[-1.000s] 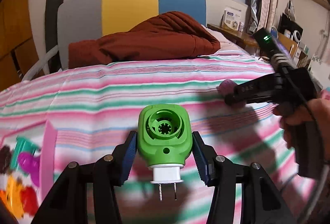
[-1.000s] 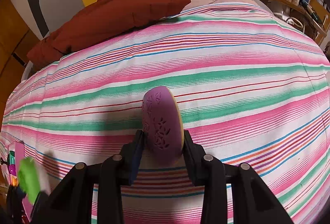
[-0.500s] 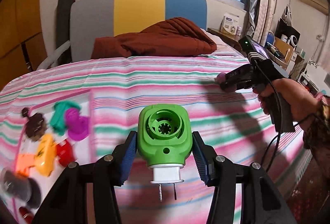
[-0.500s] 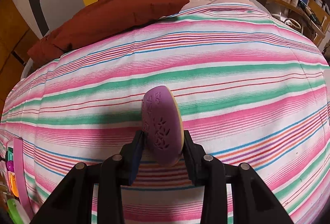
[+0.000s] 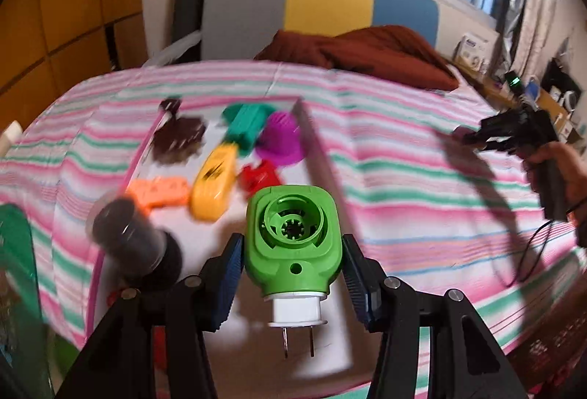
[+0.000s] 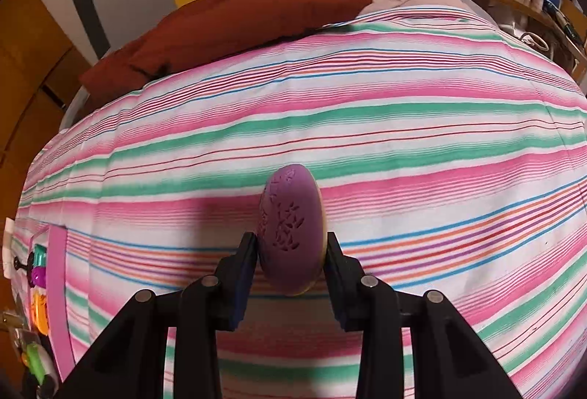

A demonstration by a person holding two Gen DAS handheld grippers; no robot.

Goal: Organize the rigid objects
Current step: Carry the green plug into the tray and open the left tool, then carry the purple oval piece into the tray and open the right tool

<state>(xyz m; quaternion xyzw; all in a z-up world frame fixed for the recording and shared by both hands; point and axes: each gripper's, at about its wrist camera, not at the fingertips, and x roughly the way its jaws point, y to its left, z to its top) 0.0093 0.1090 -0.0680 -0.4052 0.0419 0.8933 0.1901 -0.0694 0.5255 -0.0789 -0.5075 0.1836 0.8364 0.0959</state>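
The left gripper (image 5: 291, 265) is pinching a chunky green plug-in device (image 5: 292, 236) by its sides: smooth rounded-square plastic, a ribbed round socket in the face, a white base with two metal prongs pointing down. It hangs over a white tray with a pink rim (image 5: 310, 138) on the striped bedsheet (image 5: 403, 186). The tray holds a purple ribbed cone (image 5: 280, 139), a teal piece (image 5: 245, 123), a yellow oval thing (image 5: 213, 183), an orange block (image 5: 159, 193) and a red bit (image 5: 258, 176), all blurry. The right gripper (image 6: 291, 261) is clamped on a matte purple oval (image 6: 291, 228) with leaf-shaped cutouts, held on edge above the sheet.
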